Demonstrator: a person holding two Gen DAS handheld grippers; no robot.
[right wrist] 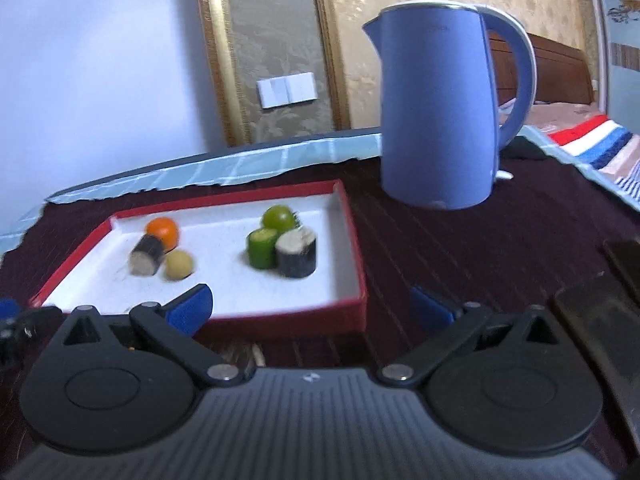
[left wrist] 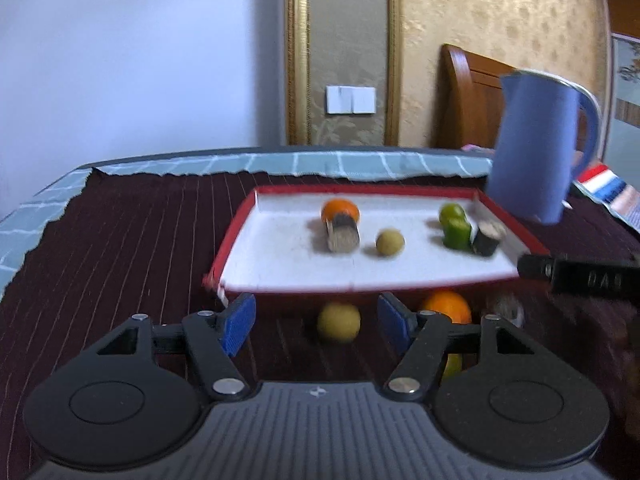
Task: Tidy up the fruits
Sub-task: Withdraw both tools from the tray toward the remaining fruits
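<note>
Both claws are seen empty: the left claw [left wrist: 316,316] is parted halfway, the right claw [right wrist: 312,306] spread wide. Several fruits lie inside the red tray [left wrist: 236,220]; a yellow fruit [left wrist: 338,322] and an orange [left wrist: 447,306] remain just before its near wall. The round yellow fruit could be nudged and rolled away by a hasty closing.

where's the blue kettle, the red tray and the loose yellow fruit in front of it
blue kettle [right wrist: 436,120], right wrist view, middle of its body
red tray [right wrist: 356,248], right wrist view, right rim
loose yellow fruit [left wrist: 338,322], left wrist view, centre of the fruit
</note>
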